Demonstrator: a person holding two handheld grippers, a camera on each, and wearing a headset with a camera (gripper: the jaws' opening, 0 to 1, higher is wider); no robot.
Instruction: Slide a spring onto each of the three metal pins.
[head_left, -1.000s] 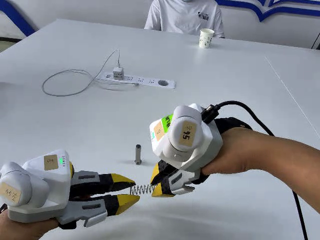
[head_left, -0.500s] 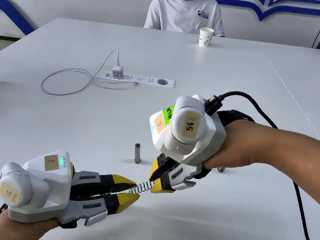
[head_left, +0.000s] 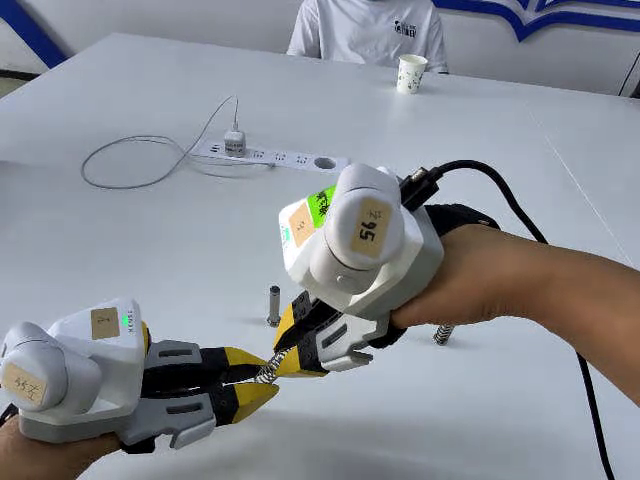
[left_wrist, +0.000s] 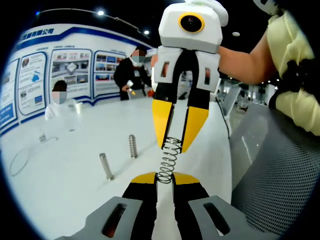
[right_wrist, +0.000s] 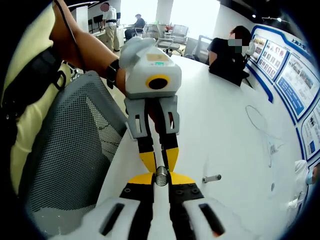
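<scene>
A short steel spring hangs in the air between my two grippers. My left gripper, low at the left, is shut on one end of the spring. My right gripper faces it and is shut on the other end, almost tip to tip. Behind them a bare metal pin stands upright on the white table. A second pin with a spring on it stands just right of my right hand. Both pins appear in the left gripper view, the bare pin nearer and the sprung pin behind.
A white power strip with a plugged charger and looped cable lies at mid table. A paper cup stands at the far edge before a seated person. A black cable trails from my right gripper. A grey mesh chair stands beside the table.
My right gripper has moved left toward the left gripper, and the spring between them looks shorter. The pin carrying a spring has come into sight beside my right hand.
</scene>
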